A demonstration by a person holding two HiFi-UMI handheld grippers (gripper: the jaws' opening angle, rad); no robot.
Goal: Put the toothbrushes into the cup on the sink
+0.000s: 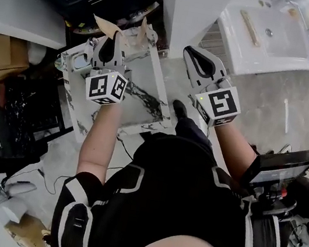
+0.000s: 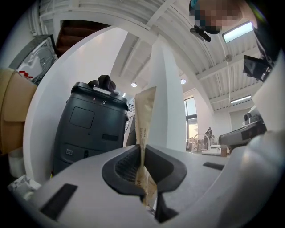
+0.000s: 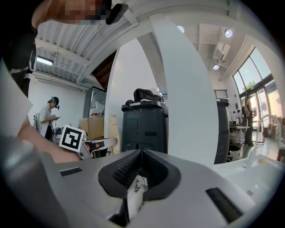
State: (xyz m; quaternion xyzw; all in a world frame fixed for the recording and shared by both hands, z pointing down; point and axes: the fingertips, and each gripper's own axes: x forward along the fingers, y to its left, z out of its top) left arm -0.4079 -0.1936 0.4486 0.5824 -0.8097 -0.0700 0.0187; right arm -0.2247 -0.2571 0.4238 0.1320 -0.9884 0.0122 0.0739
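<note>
Your left gripper [image 2: 143, 171] clamps a tan paper sleeve [image 2: 145, 116], right gripper [image 3: 140, 156] pinches a white scrap [image 3: 135, 194]. Toothbrush [image 1: 250, 27] lies in the sink [image 1: 272, 59] basin by its left edge; drop the paper, grip mid-handle

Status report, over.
Left gripper shut on tan wrapper. Right gripper shut on white scrap. Toothbrush lying on sink, cup not made out.
</note>
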